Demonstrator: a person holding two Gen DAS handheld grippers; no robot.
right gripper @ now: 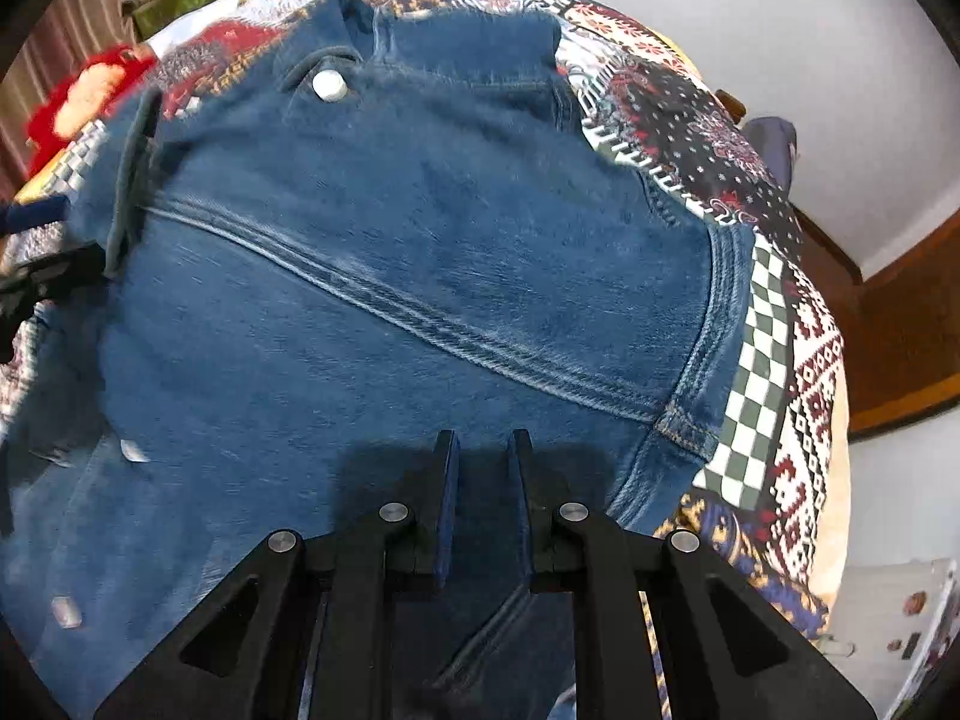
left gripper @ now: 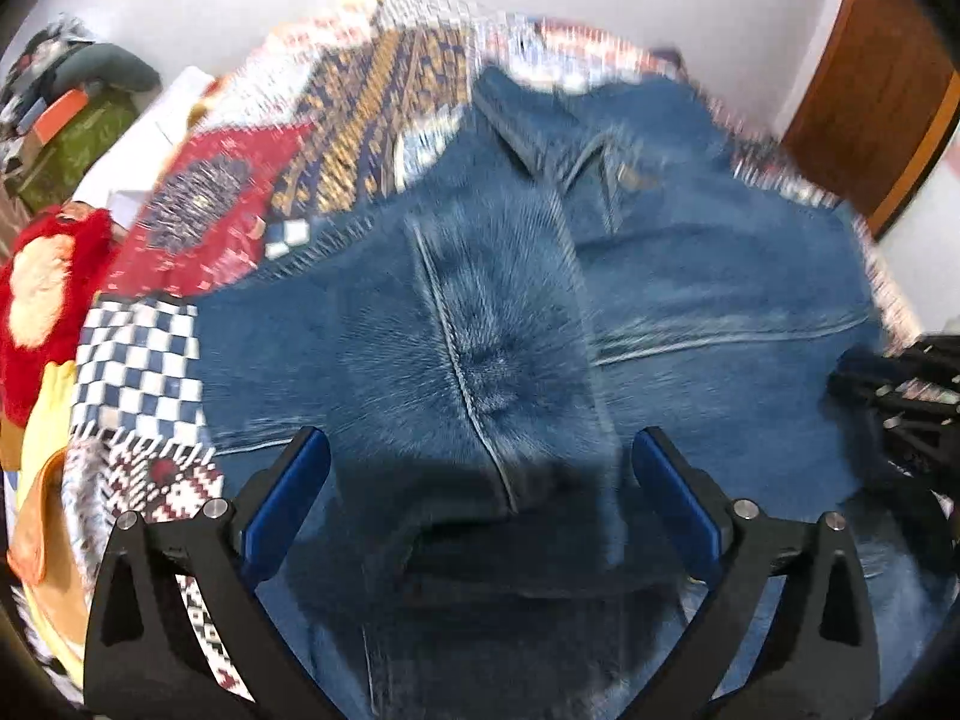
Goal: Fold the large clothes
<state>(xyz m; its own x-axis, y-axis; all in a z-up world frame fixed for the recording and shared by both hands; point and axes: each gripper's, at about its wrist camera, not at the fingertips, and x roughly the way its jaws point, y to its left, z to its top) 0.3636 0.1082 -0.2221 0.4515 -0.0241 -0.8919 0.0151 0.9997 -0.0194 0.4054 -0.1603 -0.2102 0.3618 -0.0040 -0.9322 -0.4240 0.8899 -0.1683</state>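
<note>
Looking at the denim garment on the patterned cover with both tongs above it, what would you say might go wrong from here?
1. The left tongs stand open with nothing held, so the raised fold in the denim garment may flop back.
2. The right tongs are shut; whether they pinch denim is unclear, so a pull could drag and skew it.
3. The patterned cover might bunch underneath.

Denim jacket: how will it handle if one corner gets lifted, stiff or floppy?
The denim jacket is probably floppy but weighty: it lies in soft folds with thick stitched seams. It will likely drape and drag rather than hold shape. It may catch on the patterned blanket beneath, so it probably will not slide freely.
</note>
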